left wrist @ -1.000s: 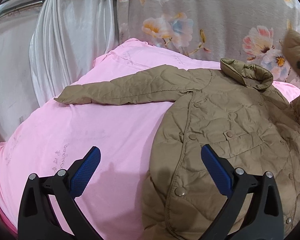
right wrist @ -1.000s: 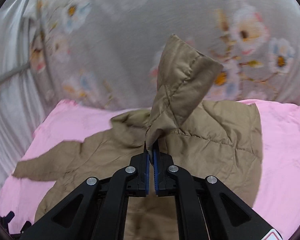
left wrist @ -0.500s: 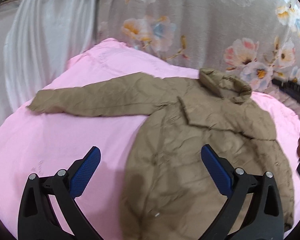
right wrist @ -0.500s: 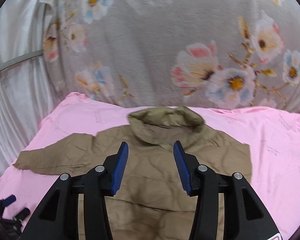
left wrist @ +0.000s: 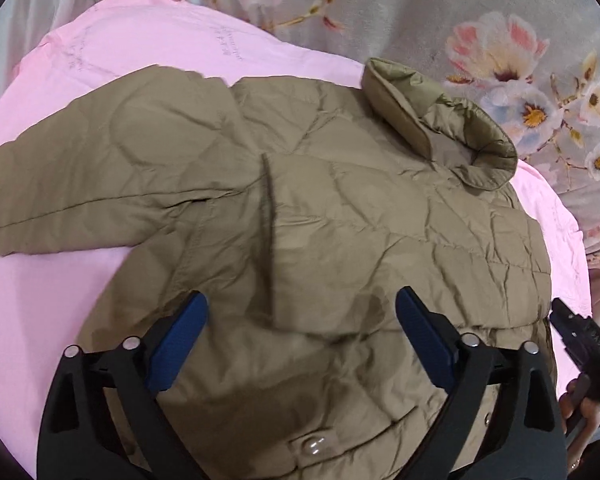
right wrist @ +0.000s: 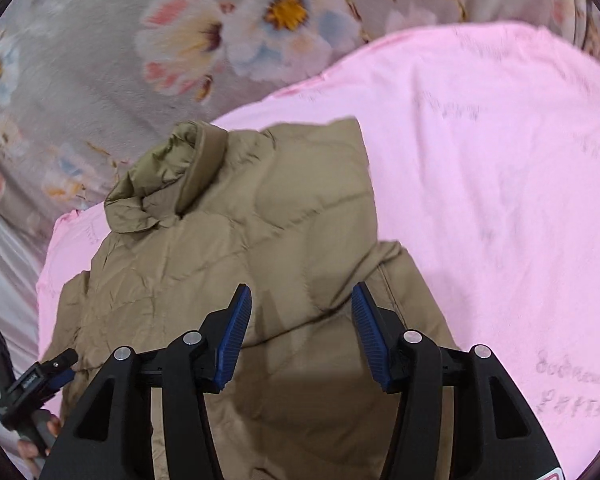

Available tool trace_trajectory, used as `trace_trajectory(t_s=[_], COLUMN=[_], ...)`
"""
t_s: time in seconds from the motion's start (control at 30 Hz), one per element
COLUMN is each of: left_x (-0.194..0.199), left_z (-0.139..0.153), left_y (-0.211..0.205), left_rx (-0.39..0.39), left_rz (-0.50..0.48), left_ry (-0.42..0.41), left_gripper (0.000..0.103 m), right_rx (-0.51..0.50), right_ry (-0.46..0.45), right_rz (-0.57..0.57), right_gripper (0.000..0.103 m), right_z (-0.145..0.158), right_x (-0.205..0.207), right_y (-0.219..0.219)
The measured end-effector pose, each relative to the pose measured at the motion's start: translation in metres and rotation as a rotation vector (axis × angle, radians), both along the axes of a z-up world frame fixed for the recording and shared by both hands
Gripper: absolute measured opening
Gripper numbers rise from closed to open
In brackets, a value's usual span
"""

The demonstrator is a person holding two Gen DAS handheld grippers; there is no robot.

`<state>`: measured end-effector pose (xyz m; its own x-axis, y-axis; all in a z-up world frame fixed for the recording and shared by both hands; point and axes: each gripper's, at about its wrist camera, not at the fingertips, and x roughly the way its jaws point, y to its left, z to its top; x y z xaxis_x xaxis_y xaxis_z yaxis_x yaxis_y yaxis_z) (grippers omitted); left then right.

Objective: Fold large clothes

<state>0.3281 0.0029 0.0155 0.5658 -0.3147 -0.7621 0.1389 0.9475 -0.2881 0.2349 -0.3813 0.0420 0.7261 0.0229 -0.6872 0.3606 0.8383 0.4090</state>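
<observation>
Now the tan quilted jacket (left wrist: 340, 240) lies beneath both released grippers; its unfolded sleeve (left wrist: 80, 184) stretches left of the left hand-held gripper (left wrist: 300, 344), nearer than the just-opened right hand-held gripper (right wrist: 300, 332).

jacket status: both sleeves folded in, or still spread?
Half done. One sleeve lies folded across the jacket body; the other sleeve is stretched out flat over the pink sheet.

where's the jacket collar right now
In the left wrist view the collar stands at the upper right of the tan jacket, at the far edge of the pink sheet, next to the floral fabric.
</observation>
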Motion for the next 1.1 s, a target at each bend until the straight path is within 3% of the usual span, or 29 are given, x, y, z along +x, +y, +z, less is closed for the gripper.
trace_trajectory(t_s=[0.1, 0.2, 0.23, 0.27, 0.3, 0.4, 0.47, 0.57, 0.67, 0.8, 1.1], left_x=[0.006, 0.017, 0.02, 0.023, 0.026, 0.026, 0.024, 0.028, 0.031, 0.027, 0.019], left_z=[-0.001, 0.0, 0.001, 0.003, 0.009, 0.027, 0.033, 0.015, -0.015, -0.022, -0.029], left_y=[-0.013, -0.026, -0.029, -0.031, -0.032, -0.031, -0.033, -0.046, -0.052, -0.048, -0.053], left_rx=[0.001, 0.052, 0.074, 0.103, 0.114, 0.113, 0.14, 0.223, 0.294, 0.287, 0.348], left_rz=[-0.018, -0.009, -0.001, 0.008, 0.014, 0.019, 0.024, 0.012, 0.012, 0.026, 0.032], left_ry=[-0.015, -0.02, -0.028, -0.038, -0.056, -0.131, -0.177, -0.178, -0.163, -0.175, -0.18], left_gripper=[0.075, 0.052, 0.031, 0.014, 0.013, 0.007, 0.005, 0.005, 0.004, 0.005, 0.006], right_rx=[0.049, 0.065, 0.062, 0.048, 0.031, 0.002, -0.059, -0.16, -0.191, -0.2, -0.217], right_ry=[0.007, -0.01, -0.02, -0.031, -0.043, -0.159, -0.19, -0.097, -0.006, 0.03, 0.054], right_rz=[0.009, 0.001, -0.007, -0.02, -0.032, -0.056, -0.063, -0.045, -0.033, -0.025, -0.028], right_gripper=[0.052, 0.05, 0.04, 0.021, 0.013, 0.008, 0.008, 0.007, 0.007, 0.007, 0.008], right_z=[-0.011, -0.013, -0.012, -0.01, -0.007, 0.016, 0.026, 0.014, -0.008, -0.021, -0.032], right_x=[0.009, 0.018, 0.02, 0.021, 0.021, 0.006, -0.002, 0.009, 0.022, 0.026, 0.021], right_y=[-0.005, -0.009, -0.011, -0.012, -0.014, -0.016, -0.013, -0.005, -0.003, -0.003, -0.003])
